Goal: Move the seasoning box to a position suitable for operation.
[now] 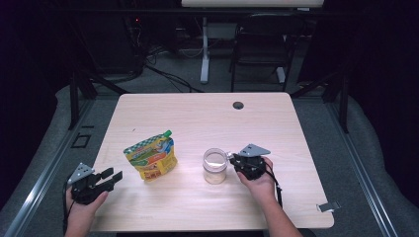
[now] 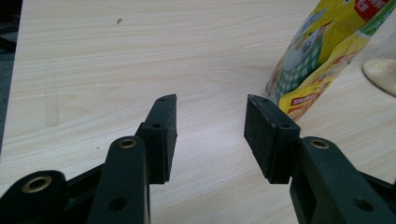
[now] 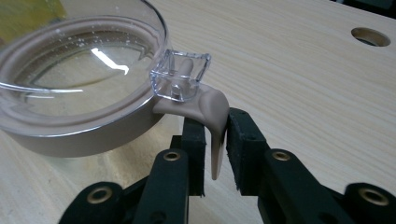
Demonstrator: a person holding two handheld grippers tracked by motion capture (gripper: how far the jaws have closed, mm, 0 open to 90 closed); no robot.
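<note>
A pale wood-grain worktop [image 1: 197, 118] is seen in a dark room, a black chair [image 1: 262, 44] behind it. The left tool [image 1: 109, 177] is held released near the left edge, beside a yellow spouted pouch [image 1: 151, 157]. The right tool [image 3: 215, 140] is clenched on the beige latch tab [image 3: 212, 116] of a clear lidded jar [image 1: 215, 166], standing mid-worktop.

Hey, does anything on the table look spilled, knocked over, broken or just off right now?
Nothing stands out. The yellow stand-up snack pouch is upright, and the clear lidded jar is upright with its lid on. The right gripper pinches the jar's beige latch tab.
</note>
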